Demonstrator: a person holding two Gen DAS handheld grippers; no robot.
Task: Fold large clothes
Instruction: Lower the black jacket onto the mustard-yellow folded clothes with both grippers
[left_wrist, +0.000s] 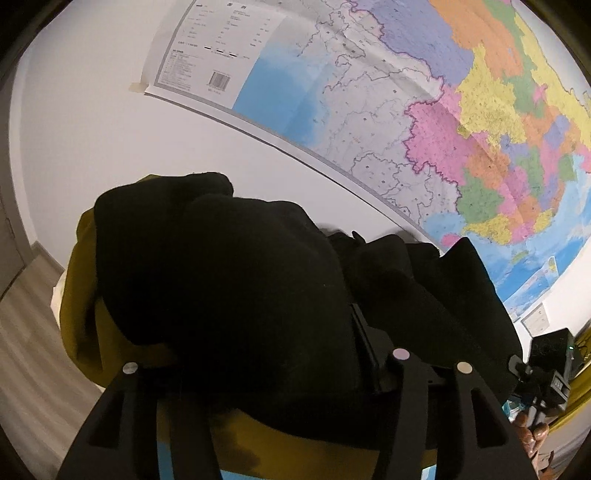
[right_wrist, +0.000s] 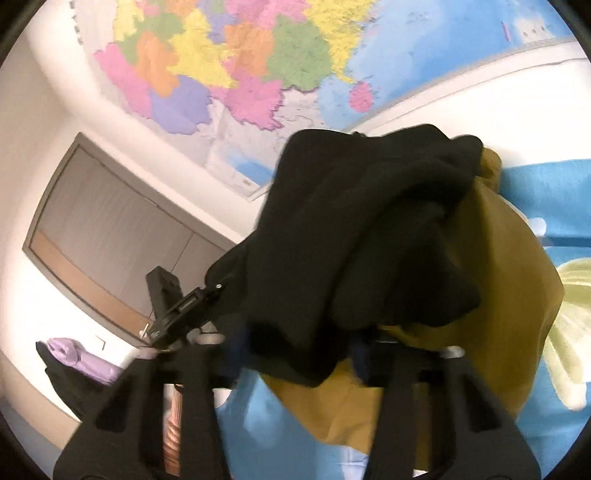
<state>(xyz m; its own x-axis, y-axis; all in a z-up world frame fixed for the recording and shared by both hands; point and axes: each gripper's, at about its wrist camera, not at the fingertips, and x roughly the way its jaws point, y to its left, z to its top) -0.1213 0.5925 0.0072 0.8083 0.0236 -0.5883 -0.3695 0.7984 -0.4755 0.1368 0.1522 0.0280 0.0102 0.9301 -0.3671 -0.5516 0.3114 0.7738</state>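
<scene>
Draping over both grippers, black garment (left_wrist: 229, 288) with mustard lining (right_wrist: 498, 277); wall map (left_wrist: 480, 129) at 1 o'clock; jaw states indiscernible beneath cloth.

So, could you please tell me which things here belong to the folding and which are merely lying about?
Job:
black and mustard garment
left claw
right claw

Lying about:
wall map
purple cloth
blue patterned sheet

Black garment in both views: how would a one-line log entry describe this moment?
stage: lifted | black garment bunched over mustard cloth | both jaws hidden under fabric, grip unclear | backdrop: wall map
</scene>
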